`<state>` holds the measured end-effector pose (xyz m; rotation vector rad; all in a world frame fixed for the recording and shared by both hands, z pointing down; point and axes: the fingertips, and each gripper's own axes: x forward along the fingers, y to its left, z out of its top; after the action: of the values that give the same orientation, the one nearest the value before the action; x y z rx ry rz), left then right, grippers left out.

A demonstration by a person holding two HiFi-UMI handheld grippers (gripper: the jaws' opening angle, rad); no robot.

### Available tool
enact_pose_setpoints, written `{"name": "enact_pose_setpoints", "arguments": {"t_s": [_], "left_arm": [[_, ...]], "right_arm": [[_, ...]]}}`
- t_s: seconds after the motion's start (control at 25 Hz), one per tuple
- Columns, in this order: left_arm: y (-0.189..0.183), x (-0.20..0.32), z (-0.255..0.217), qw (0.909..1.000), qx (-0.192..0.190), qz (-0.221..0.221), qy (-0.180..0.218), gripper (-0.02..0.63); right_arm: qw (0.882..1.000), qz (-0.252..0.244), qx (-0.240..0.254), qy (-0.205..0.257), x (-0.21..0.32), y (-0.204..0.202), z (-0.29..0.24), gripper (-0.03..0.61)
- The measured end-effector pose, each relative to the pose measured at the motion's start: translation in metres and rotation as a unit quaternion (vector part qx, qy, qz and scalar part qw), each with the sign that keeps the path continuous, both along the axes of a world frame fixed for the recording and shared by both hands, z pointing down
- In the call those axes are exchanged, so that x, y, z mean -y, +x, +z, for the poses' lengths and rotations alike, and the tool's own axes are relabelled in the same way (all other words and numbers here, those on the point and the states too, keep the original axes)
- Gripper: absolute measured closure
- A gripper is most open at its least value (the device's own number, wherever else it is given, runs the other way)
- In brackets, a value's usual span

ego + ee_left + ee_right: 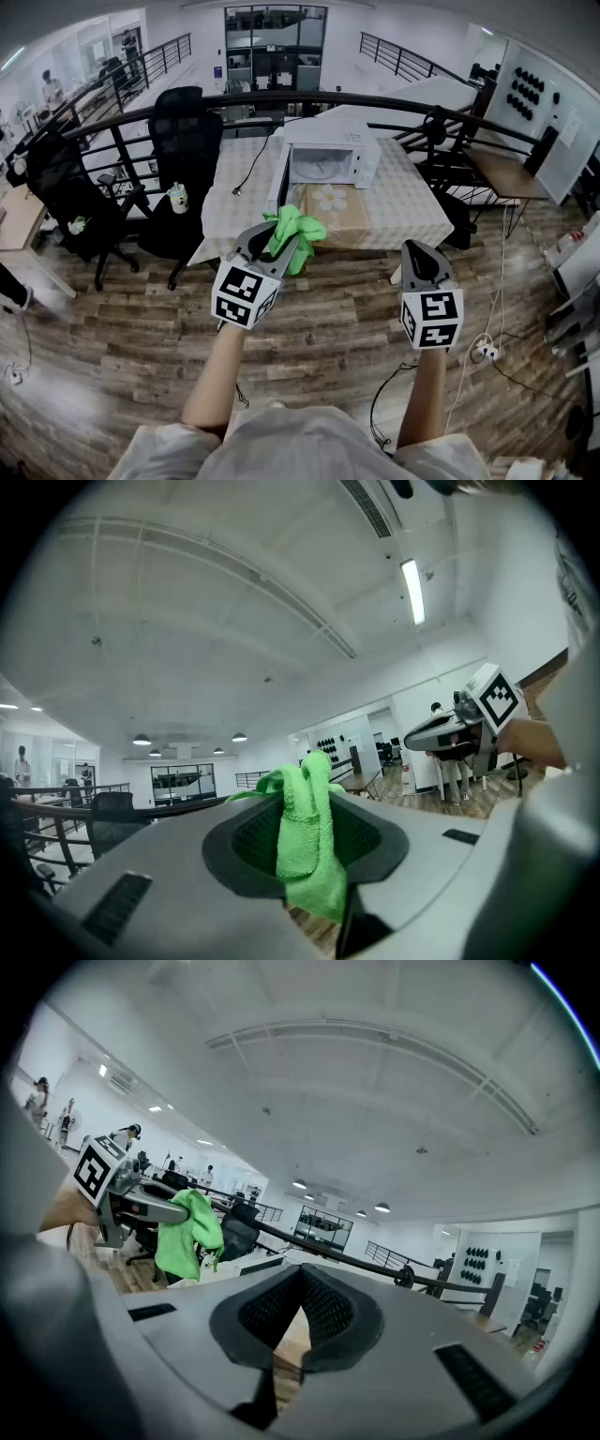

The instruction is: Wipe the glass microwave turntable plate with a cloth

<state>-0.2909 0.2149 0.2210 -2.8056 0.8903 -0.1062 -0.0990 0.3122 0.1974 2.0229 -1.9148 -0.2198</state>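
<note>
Two grippers are held well short of the microwave (333, 155), inside which the glass plate (319, 167) appears seated. The green cloth (298, 228) is clamped in the left gripper (281, 246); the right gripper (416, 249) is closed on nothing. The plate should probably be steadied before it is wiped.

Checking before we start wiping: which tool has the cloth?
The left tool, shut on the green cloth; the right tool has its jaws together with nothing between them.

I stand on a wood-plank floor (328, 319); black office chairs (187, 141) sit far left, a white panel (544, 103) far right, a strip light (412, 591) overhead.
</note>
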Motion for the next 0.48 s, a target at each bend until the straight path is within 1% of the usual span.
{"name": "enact_pose_setpoints", "arguments": {"t_s": [0.12, 0.28, 0.36, 0.48], "left_arm": [[0.001, 0.005, -0.001, 1.0000, -0.001, 0.006, 0.002, 0.479], [0.000, 0.010, -0.001, 0.9998, -0.007, 0.016, -0.001, 0.479], [-0.002, 0.014, -0.001, 0.9997, -0.013, 0.022, -0.004, 0.479], [0.001, 0.025, 0.003, 0.9996, -0.003, 0.029, 0.002, 0.479]], "right_arm": [[1.000, 0.000, -0.001, 0.001, 0.007, -0.003, 0.001, 0.566], [1.000, -0.007, 0.019, 0.011, 0.011, -0.010, 0.002, 0.566], [1.000, -0.003, 0.019, 0.012, 0.014, -0.013, 0.002, 0.566], [1.000, 0.002, 0.028, 0.010, 0.024, -0.014, 0.006, 0.566]]}}
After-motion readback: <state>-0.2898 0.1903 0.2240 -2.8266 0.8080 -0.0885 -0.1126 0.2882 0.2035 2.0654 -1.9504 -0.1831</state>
